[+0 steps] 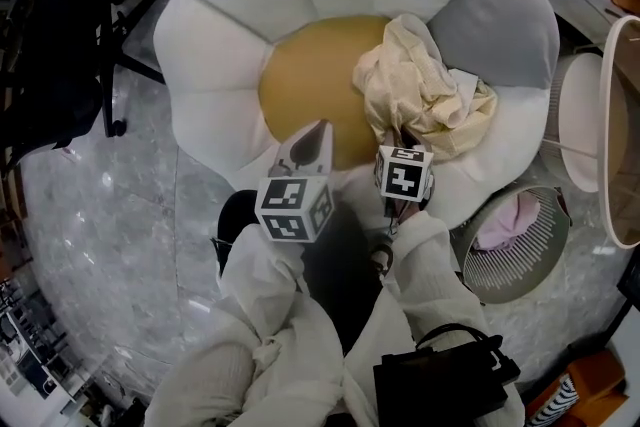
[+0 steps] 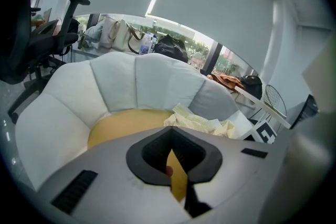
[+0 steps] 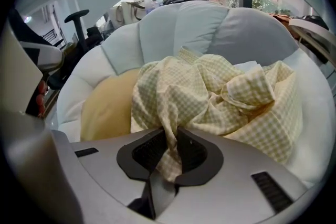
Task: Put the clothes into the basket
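Right gripper (image 3: 170, 157) grips a fold of the yellow gingham garment (image 3: 220, 97), heaped on the flower-shaped cushion (image 1: 230, 45). Left gripper (image 2: 170, 152) is closed and empty over the cushion's yellow centre. The slatted basket (image 1: 540, 270) stands beside the cushion.

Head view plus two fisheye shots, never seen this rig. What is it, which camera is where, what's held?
No robot: a person holds a two-jaw gripper in each hand; the marker cubes belong to them. The head view looks steeply down from the person's head; the other two cameras ride on the grippers, looking along their jaws. A flower-shaped cushion seat carries a crumpled yellow checked garment. The right gripper is closed on a fold of it. The left gripper is shut and empty. The ribbed basket stands on the floor at the person's right, something pink inside.
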### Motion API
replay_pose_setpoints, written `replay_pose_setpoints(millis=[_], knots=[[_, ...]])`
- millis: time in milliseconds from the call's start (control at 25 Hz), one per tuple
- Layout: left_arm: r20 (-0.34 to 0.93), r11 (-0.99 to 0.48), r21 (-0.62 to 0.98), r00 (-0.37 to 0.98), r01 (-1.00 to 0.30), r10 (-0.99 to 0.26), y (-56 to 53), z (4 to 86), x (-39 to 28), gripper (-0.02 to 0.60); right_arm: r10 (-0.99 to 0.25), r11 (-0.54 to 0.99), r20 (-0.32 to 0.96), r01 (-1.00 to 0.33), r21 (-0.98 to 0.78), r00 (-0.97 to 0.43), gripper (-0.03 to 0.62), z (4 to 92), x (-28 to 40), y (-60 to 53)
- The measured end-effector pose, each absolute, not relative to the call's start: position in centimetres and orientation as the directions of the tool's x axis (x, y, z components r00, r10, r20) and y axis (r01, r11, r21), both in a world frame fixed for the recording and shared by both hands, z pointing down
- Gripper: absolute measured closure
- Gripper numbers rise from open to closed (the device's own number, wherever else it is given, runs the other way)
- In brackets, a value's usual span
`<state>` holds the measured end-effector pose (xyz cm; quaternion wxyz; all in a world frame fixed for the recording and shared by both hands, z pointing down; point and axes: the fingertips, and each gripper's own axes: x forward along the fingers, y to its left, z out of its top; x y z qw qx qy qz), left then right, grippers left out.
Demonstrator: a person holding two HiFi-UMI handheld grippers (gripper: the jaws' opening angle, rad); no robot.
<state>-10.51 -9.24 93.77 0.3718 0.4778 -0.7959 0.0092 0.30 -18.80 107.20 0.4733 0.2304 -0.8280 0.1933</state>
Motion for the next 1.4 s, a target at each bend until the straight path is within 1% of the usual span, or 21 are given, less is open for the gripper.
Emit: replay_pose_setpoints(millis=[200, 440, 680, 1040, 1400], knots=[[0.588, 0.545, 0.334, -0.282, -0.769, -0.758, -9.4, 93.3, -11.2, 0.575, -0.184, 0.811, 0.867, -0.569, -0.132, -0.463, 0.542, 107.0, 0.0, -18.7], [0.624, 0.582, 0.36, -0.275, -0.729, -0.731, -9.0, 91.2, -11.2, 0.575, -0.147, 0.803, 0.887, -0.576, -0.151, -0.437, 0.549, 104.7, 0.4, -19.2], [0.622, 0.572, 0.37, -0.262, -0.732, -0.738, -9.2, 83.1, -12.5, 0.575, -0.178, 0.8, 0.872, -0.583, -0.142, -0.457, 0.553, 95.0, -0.2, -20.1], [0.621, 0.542, 0.347, -0.245, -0.765, -0.745, -9.6, 69.9, -15.3, 0.575, -0.217, 0.755, 0.876, -0.643, -0.129, -0.431, 0.553, 79.9, 0.0, -22.6], [0.606, 0.484, 0.367, -0.19, -0.795, -0.772, -11.4, 60.0, -16.5, 0.575, -0.213, 0.734, 0.872, -0.661, -0.155, -0.442, 0.554, 68.9, -0.6, -22.3]])
